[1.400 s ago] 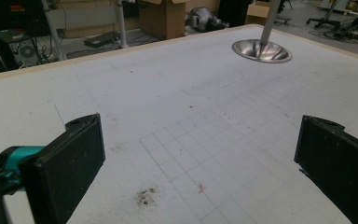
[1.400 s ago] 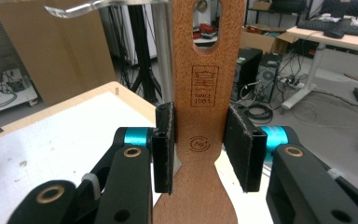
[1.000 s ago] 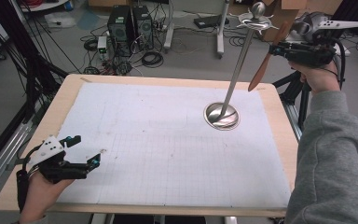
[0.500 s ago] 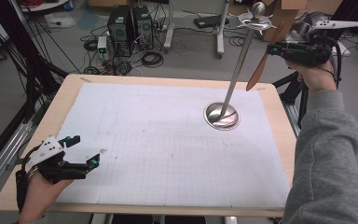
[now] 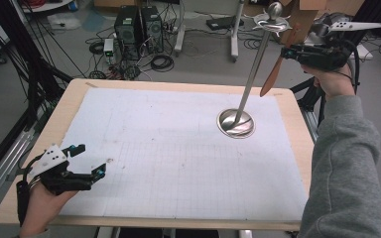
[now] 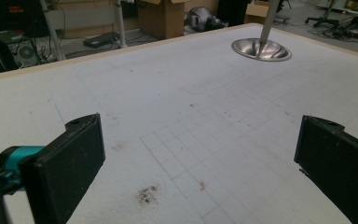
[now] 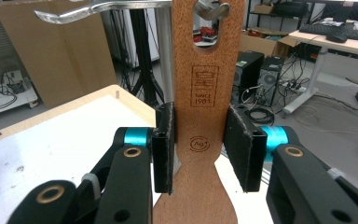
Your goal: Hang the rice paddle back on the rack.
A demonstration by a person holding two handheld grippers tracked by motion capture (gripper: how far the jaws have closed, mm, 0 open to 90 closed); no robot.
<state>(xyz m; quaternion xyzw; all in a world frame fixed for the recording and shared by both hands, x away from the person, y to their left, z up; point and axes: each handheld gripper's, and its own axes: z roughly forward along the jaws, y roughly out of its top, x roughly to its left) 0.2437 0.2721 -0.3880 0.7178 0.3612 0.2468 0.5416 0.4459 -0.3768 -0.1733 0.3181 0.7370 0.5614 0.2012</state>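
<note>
Right gripper (image 7: 199, 151) is clamped on the handle of a wooden spatula (image 7: 204, 98), pads pressing both flat edges just below the stamped logo. It is held high beside the top of the metal stand (image 5: 250, 74). In the right gripper view the hanging hole at the handle's end sits around the tip of one hook (image 7: 209, 10), so the utensil is either just seated or about to be. In the high view the spatula (image 5: 277, 67) slants down and away from the hook ring, blade end lowest and clear of the table (image 5: 178, 84).

Left gripper (image 5: 87, 161) rests near the front-left corner of the white mat (image 5: 168, 163), jaws wide apart with nothing between them, well apart from the stand's round base (image 5: 235, 123).

Judgement: the step in hand is hanging the spatula.

To do it well:
- keep the handle square to the hook so the hole slides on without levering the thin pole;
- lower until the hook carries the weight before easing the clamp;
- open slowly, then back away along the jaw line, not sideways.

Risks: a nudge at that height could tip the stand, and the free gripper is too far off to steady the base.
</note>
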